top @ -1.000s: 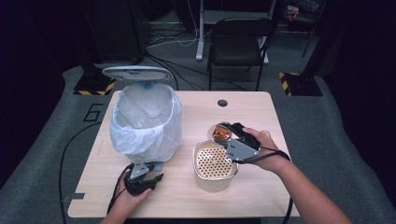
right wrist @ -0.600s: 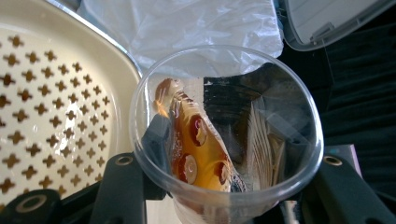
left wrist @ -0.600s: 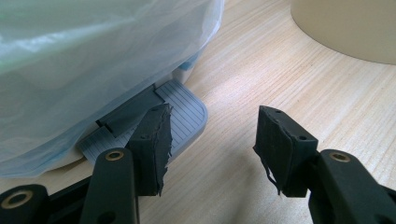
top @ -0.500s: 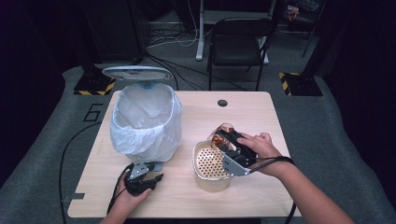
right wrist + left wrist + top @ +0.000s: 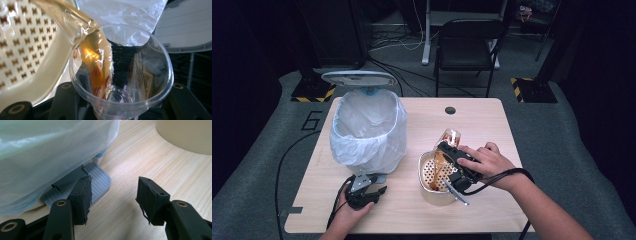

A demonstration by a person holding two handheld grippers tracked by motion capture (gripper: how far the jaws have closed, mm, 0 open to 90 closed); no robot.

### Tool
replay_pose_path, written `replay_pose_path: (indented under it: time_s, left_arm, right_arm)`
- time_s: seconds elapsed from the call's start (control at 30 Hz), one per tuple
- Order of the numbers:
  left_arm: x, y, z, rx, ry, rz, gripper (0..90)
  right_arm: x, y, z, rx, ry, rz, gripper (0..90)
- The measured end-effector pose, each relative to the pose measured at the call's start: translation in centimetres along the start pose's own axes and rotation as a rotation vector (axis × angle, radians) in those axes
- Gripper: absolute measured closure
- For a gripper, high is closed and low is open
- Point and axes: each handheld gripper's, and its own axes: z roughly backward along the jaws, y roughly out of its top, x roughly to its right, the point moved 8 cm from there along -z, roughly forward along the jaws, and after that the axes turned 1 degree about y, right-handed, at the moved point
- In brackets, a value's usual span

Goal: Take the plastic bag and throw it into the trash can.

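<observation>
Clear plastic cup (image 5: 450, 138) tipped on its side over the cream perforated strainer (image 5: 432, 172), long axis slanting, mouth aimed toward the strainer, amber liquid (image 5: 98, 60) streaming out onto the holes. Right gripper (image 5: 451, 152) clamped around the cup, right hand (image 5: 487, 162) on top, forearm entering from the lower right. Left gripper (image 5: 366, 189) resting left of the strainer, by the pedal (image 5: 96, 178) of the white-bagged bin (image 5: 368, 130), jaws apart and gripping nothing. Light wooden table (image 5: 492, 130); grey carpet and a black chair (image 5: 467, 45) beyond the strainer.
</observation>
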Motion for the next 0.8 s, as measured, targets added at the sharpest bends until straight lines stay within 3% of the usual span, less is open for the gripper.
replay_pose_path:
  time_s: [0.13, 0.27, 0.33, 0.4, 0.53, 0.57, 0.6, 0.63, 0.67, 0.73, 0.8]
  left_arm:
    - [0.0, 0.0, 0.0, 0.001, 0.0, 0.0, 45.8]
    - [0.0, 0.0, 0.0, 0.0, 0.0, 0.0, 45.8]
    - [0.0, 0.0, 0.0, 0.001, -0.001, 0.001, 45.8]
    - [0.0, 0.0, 0.0, 0.001, -0.001, 0.001, 45.8]
    - [0.0, 0.0, 0.0, 0.001, -0.001, 0.001, 45.8]
    - [0.0, 0.0, 0.0, 0.001, -0.001, 0.001, 45.8]
    - [0.0, 0.0, 0.0, 0.001, -0.001, 0.001, 45.8]
    - [0.0, 0.0, 0.0, 0.001, -0.001, 0.001, 45.8]
    - [0.0, 0.0, 0.0, 0.001, -0.001, 0.001, 45.8]
    - [0.0, 0.0, 0.0, 0.001, -0.001, 0.001, 45.8]
    - [0.0, 0.0, 0.0, 0.001, -0.001, 0.0, 45.8]
  right_arm:
    - [-0.1, 0.1, -0.1, -0.019, -0.023, 0.079, 49.3]
    - [-0.3, 0.1, -0.1, -0.046, -0.078, 0.183, 49.3]
    - [-0.9, 0.0, -0.2, -0.056, -0.055, 0.218, 49.3]
    - [-1.2, 0.1, -0.3, -0.068, -0.093, 0.266, 49.3]
    - [-1.6, 0.4, -0.2, -0.067, -0.098, 0.348, 49.3]
    - [-2.0, 0.3, -0.2, -0.075, -0.119, 0.307, 49.3]
    - [-1.8, 0.5, -0.3, -0.057, -0.12, 0.355, 49.3]
    - [-1.8, 0.6, -0.3, -0.051, -0.141, 0.327, 49.3]
    - [-1.5, 0.5, -0.1, -0.073, -0.118, 0.401, 49.3]
    - [-1.7, 0.6, -0.2, -0.066, -0.115, 0.393, 49.3]
    - [-2.0, 0.6, -0.1, -0.075, -0.13, 0.321, 49.3]
